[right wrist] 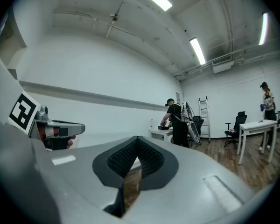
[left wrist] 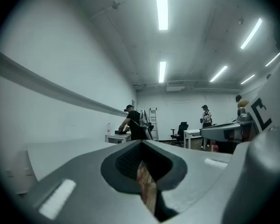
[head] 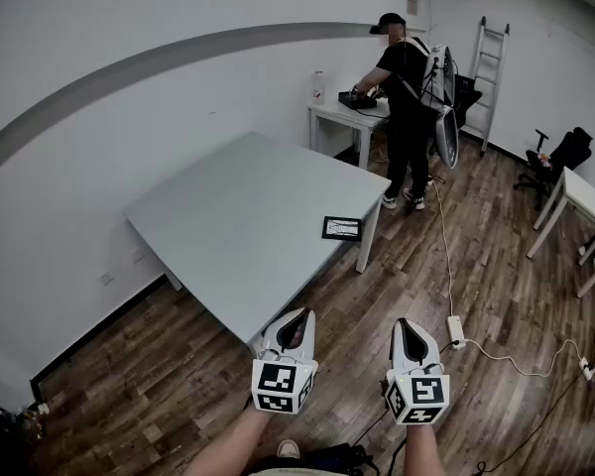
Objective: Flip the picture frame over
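The small black rectangular picture frame [head: 341,228] lies flat near the right corner of the large pale grey table [head: 228,226], centre of the head view. The left gripper [head: 296,317] and right gripper [head: 408,327] hover low in the frame over the brown wooden plank floor [head: 178,385], well apart from the frame. Each has its jaws pressed together on nothing. A person in black clothes [head: 405,107] stands at upper right

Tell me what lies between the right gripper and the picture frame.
Head view: only bare wooden floor and the table edge lie between right gripper and picture frame.
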